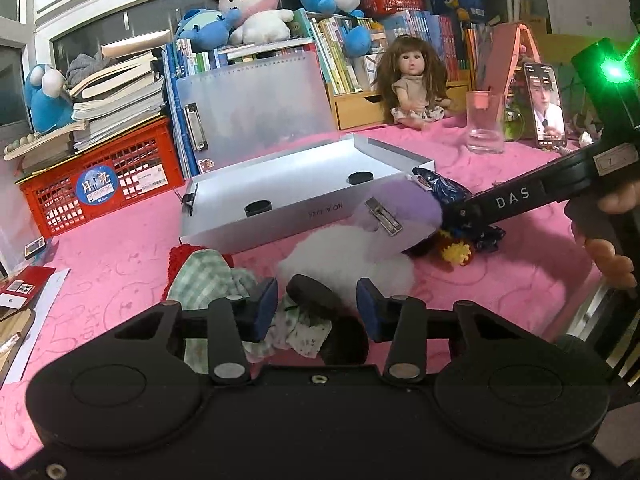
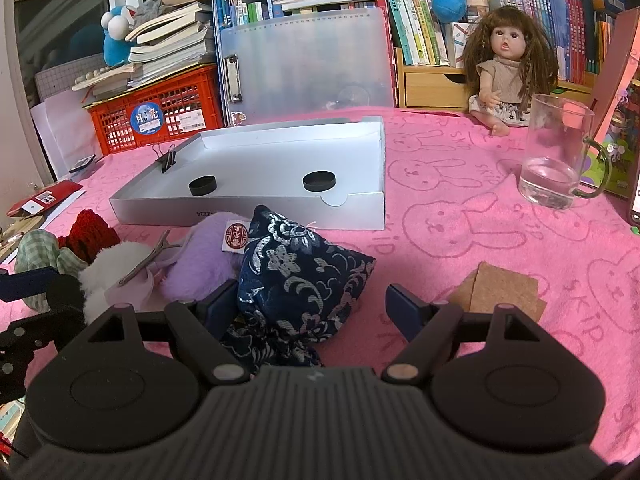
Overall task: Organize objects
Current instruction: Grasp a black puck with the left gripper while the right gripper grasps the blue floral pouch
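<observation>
Between the spread fingers of the left tool (image 1: 317, 312), which grips nothing, lie one black disc (image 1: 314, 294) and a crumpled checked cloth (image 1: 208, 276); the disc looks rigid and light, easy to pinch across its rim, while the cloth is limp and will bunch wherever taken. Just ahead sits one white fluffy piece (image 1: 352, 256), soft and compressible. Further ahead, one silver tray (image 1: 224, 236) on the pink-covered desk (image 1: 120, 240) holds two more black discs (image 1: 258, 208) and one binder clip (image 2: 168, 160) on its left wall.

To the right, the right tool (image 2: 308, 300) is also open, its fingers straddling one navy floral pouch (image 2: 296, 276). That probably handles like a beanbag: yielding, not slippery, best taken across its bulging middle. Left of it lie one purple plush (image 2: 200, 256) bearing one metal hair clip (image 2: 148, 256), and one red knit piece (image 2: 90, 236). Right of the tool lies one flat brown pad (image 2: 500, 288).
</observation>
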`<state>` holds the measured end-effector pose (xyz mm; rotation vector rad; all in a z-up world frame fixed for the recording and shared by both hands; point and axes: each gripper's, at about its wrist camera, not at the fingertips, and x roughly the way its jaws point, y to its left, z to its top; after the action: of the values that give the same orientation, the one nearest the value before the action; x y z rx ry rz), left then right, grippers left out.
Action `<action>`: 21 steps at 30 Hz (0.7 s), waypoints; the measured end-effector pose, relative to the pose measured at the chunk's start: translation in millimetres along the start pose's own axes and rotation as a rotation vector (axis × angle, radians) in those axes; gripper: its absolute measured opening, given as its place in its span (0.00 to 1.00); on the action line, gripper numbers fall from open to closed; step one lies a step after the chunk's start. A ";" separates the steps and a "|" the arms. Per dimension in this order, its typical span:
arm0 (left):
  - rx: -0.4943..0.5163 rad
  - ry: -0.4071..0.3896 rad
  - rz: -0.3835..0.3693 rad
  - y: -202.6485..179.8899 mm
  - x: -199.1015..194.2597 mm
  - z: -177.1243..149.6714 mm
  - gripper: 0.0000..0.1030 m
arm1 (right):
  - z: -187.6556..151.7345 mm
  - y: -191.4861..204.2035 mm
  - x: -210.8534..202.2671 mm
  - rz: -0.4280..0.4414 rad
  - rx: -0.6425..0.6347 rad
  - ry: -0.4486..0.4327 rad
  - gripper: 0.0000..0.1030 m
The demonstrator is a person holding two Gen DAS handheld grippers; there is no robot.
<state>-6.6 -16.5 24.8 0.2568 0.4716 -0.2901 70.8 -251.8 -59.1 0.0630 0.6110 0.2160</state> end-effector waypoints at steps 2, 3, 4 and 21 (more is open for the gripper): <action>0.003 0.001 0.004 -0.3 1.3 0.2 0.40 | -0.1 0.0 0.0 0.000 0.001 0.000 0.84; 0.004 0.002 0.005 -0.3 2.1 0.6 0.39 | -0.1 0.3 0.5 0.002 0.002 0.000 0.84; 0.005 0.003 0.007 -0.2 2.8 0.9 0.38 | 0.0 0.5 0.9 0.003 0.003 0.001 0.84; -0.019 -0.024 0.013 2.8 -3.2 5.7 0.27 | -1.2 9.1 -5.8 0.023 -0.004 -0.039 0.50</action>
<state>-6.1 -15.0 31.8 0.2379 0.4482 -0.2756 63.9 -244.2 -55.7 0.0701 0.5712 0.2381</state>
